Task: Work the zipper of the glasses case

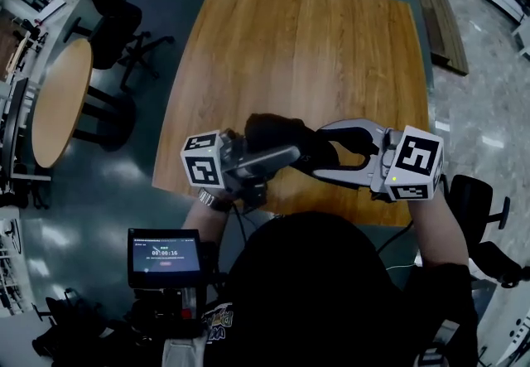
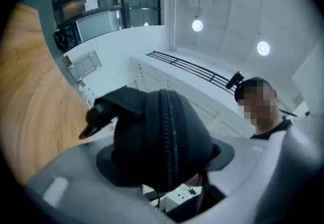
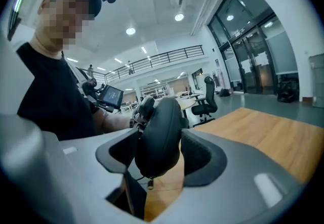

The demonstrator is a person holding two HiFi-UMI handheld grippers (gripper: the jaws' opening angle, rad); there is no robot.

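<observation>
The black glasses case (image 1: 277, 137) hangs in the air over the near edge of the wooden table (image 1: 306, 42), between my two grippers. In the left gripper view the case (image 2: 162, 137) fills the space between the jaws, its zipper (image 2: 169, 132) facing the camera and a black tab (image 2: 98, 117) sticking out left. My left gripper (image 1: 291, 155) (image 2: 162, 160) stands wide open, its pads close beside the case. My right gripper (image 1: 321, 150) (image 3: 159, 154) is shut on the case's other end (image 3: 159, 132). A small zipper pull (image 3: 150, 182) dangles below it.
A round wooden table (image 1: 58, 100) and a dark chair (image 1: 116, 26) stand at the left on the grey floor. An office chair (image 1: 480, 200) is at the right. A small lit screen (image 1: 164, 256) sits low by my left arm. The person's body is close behind both grippers.
</observation>
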